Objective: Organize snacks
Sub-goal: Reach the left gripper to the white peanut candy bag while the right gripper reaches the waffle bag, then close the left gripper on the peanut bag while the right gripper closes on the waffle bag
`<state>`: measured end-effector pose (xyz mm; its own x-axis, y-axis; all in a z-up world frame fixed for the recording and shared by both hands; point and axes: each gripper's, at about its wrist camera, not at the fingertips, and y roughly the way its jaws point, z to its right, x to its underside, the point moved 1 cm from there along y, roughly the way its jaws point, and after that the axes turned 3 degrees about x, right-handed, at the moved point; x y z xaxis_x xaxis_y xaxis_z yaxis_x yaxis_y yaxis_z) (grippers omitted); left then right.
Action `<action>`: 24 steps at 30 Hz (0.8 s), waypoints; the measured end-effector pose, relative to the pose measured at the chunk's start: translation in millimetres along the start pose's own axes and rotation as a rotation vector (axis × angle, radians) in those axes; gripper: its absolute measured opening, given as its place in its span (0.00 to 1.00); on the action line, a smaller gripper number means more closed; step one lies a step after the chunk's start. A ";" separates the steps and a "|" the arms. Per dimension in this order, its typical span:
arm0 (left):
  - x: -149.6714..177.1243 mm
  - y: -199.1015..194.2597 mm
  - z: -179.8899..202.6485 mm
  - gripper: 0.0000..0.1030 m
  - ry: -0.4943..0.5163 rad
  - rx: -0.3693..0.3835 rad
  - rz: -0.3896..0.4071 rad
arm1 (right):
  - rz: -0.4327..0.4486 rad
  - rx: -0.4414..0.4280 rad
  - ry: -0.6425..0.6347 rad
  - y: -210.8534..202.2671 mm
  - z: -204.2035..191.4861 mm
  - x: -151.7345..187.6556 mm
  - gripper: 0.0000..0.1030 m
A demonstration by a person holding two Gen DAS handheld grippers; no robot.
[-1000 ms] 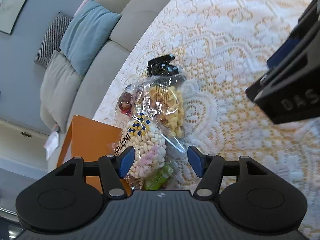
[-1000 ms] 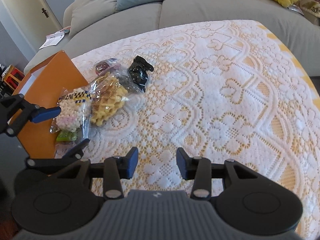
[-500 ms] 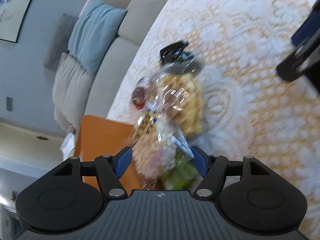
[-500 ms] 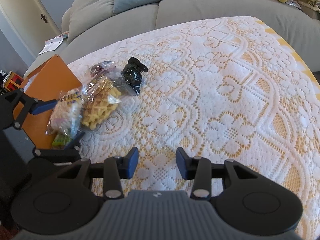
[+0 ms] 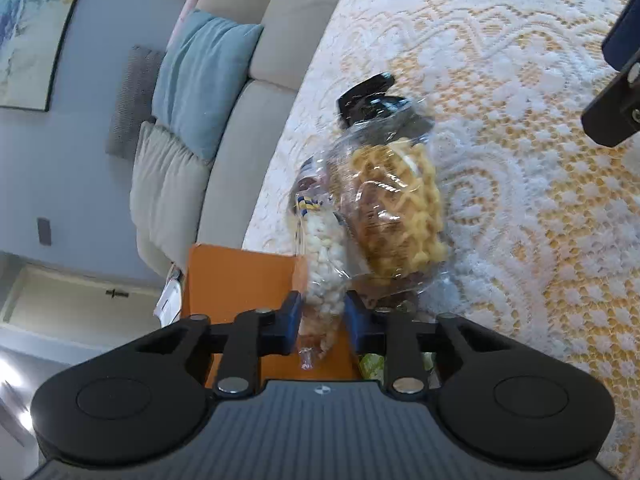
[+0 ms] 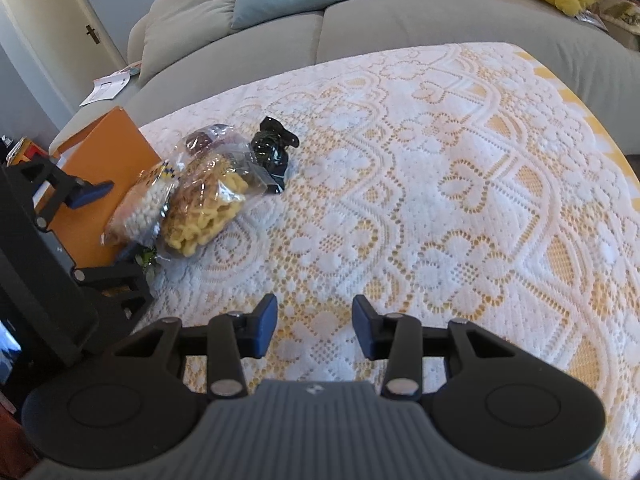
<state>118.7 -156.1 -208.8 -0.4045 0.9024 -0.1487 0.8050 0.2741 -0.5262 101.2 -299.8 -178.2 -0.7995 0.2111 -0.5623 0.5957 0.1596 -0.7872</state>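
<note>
My left gripper is clamped on the marshmallow bag's near end, waffle bag just ahead. I lift slowly, keeping the film pinched. Right gripper hangs apart, empty.

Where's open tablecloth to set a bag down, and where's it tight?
Free: the lace tablecloth from the black packet rightward to the sofa-side edge, and the patch ahead of the right hand-held gripper. Crowded: the left corner, where snack bags, orange box and left hand-held gripper bunch together.
</note>
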 end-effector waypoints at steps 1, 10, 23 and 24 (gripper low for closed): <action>1.2 -1.2 -3.2 0.24 -0.017 0.008 0.007 | 0.002 -0.004 -0.001 -0.1 -1.1 -0.6 0.39; 4.4 -16.6 -50.0 0.21 -0.271 0.185 0.015 | 0.030 -0.085 0.061 3.7 -7.5 -21.5 0.40; 12.7 9.6 -121.6 0.21 -0.621 0.587 -0.101 | -0.031 -0.214 0.152 54.2 -26.4 -47.0 0.42; 12.3 11.1 -121.9 0.22 -0.616 0.593 -0.100 | -0.031 -0.210 0.151 57.4 -26.2 -48.2 0.42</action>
<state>175.6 -101.4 -114.4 -0.7633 0.4945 -0.4157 0.4626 -0.0309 -0.8861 176.0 -275.6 -189.7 -0.8065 0.3425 -0.4820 0.5866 0.3616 -0.7247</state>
